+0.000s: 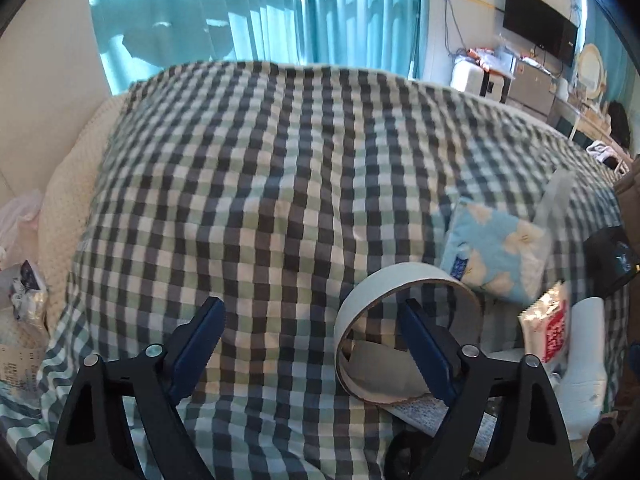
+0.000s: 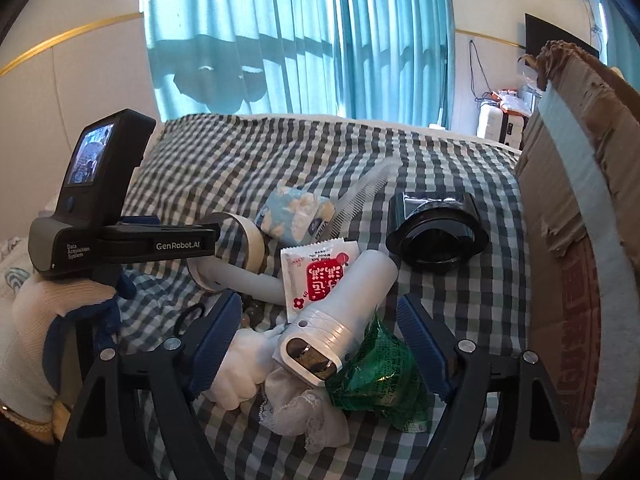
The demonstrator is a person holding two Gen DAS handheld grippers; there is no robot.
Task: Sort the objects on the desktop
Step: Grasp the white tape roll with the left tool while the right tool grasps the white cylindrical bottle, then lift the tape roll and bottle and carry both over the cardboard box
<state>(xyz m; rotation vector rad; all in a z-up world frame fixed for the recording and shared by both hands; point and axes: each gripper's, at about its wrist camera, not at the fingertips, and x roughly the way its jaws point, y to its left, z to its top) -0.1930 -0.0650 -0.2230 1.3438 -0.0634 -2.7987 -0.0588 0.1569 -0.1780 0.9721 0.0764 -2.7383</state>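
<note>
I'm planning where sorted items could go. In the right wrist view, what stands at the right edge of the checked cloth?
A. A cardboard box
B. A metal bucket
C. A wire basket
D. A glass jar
A: a brown cardboard box with a strip of pale tape on its torn flap rises beside the checked cloth.

A checked cloth [image 1: 280, 184] in dark grey, green and white is spread over the surface. Behind it, turquoise curtains [image 1: 260, 8] are hung across a bright window, and shadows are seen on them. A black screen [image 1: 540, 28] is mounted on the far wall at the right, above a low cabinet [image 1: 532, 88] crowded with small items. A white textured cushion [image 1: 68, 208] is placed at the left edge
</note>
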